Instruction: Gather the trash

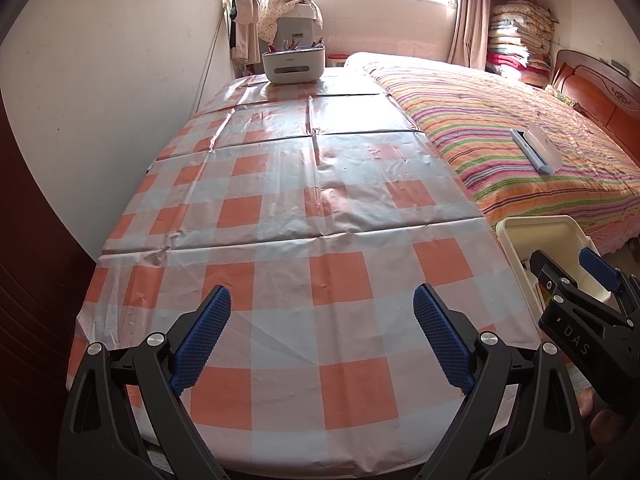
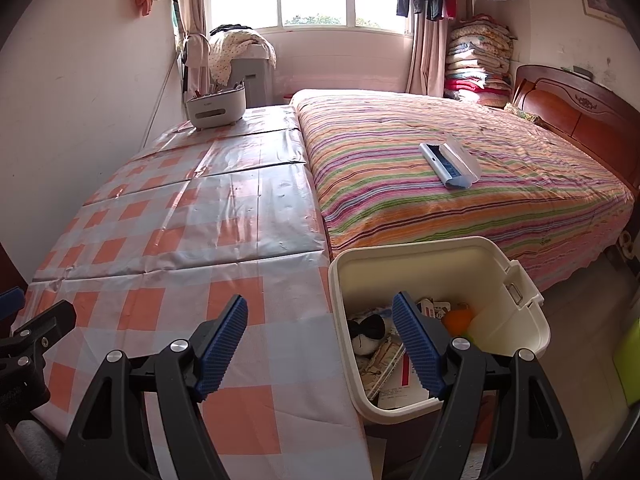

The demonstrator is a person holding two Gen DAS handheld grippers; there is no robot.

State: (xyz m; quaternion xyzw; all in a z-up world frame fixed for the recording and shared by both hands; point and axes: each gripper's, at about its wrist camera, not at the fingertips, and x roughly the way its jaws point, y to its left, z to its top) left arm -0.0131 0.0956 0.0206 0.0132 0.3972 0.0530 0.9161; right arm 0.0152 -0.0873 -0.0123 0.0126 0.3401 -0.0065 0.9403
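A cream trash bin [image 2: 516, 304] stands at the table's right edge, next to the bed; it also shows in the left wrist view [image 1: 520, 256]. It holds crumpled papers and wrappers [image 2: 384, 364] and an orange piece [image 2: 458, 320]. My right gripper [image 2: 320, 322] is open and empty, straddling the bin's left rim above the table edge; it shows in the left wrist view [image 1: 568, 264] over the bin. My left gripper [image 1: 322, 312] is open and empty, low over the near end of the checked tablecloth [image 1: 280, 216].
A white organizer box [image 1: 293, 65] with pens stands at the table's far end. A striped bed [image 2: 460, 168] lies to the right, with a blue and white brush tool [image 2: 450, 164] on it. A wall runs along the left. A green object [image 2: 630, 360] is on the floor.
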